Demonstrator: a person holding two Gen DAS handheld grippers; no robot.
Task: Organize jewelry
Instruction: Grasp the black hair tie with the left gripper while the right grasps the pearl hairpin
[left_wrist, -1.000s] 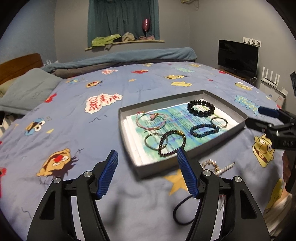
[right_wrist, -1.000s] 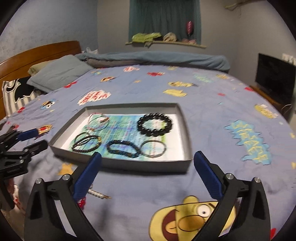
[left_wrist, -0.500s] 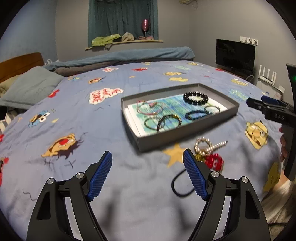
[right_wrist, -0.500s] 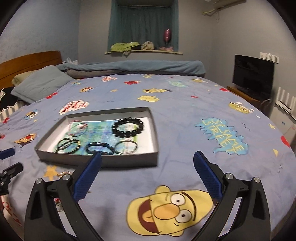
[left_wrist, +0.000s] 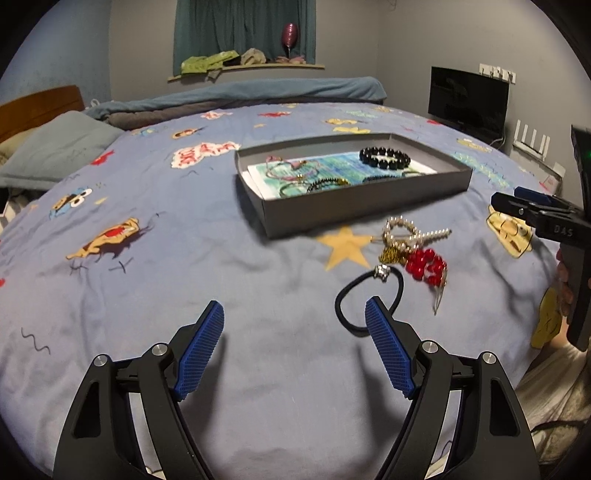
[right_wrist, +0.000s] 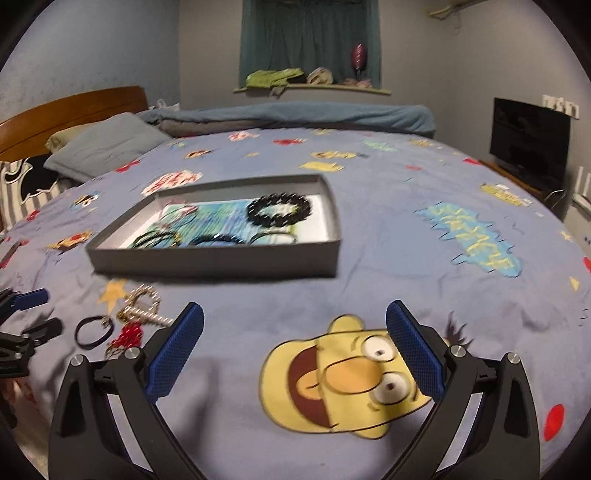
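A grey shallow box (left_wrist: 365, 206) (right_wrist: 221, 258) on the blue bedspread holds several bracelets, among them a black bead bracelet (left_wrist: 384, 158) (right_wrist: 279, 209). In front of it lie loose pieces: a pearl strand (left_wrist: 413, 233) (right_wrist: 142, 306), red beads (left_wrist: 424, 266) (right_wrist: 127, 336) and a black hair tie (left_wrist: 351, 306) (right_wrist: 92, 330). My left gripper (left_wrist: 293, 314) is open and empty, its right fingertip over the hair tie. My right gripper (right_wrist: 295, 314) is open and empty over a yellow cartoon face, right of the loose pieces.
Pillows (right_wrist: 107, 147) and a wooden headboard (right_wrist: 74, 110) are at the far left. A rolled blue blanket (left_wrist: 258, 92) lies along the far side. A TV (right_wrist: 528, 136) stands at the right. The bed's near edge is just below both grippers.
Both grippers have pulled back from the box toward the near bed edge and stayed open. The loose jewelry pile has come into full view.
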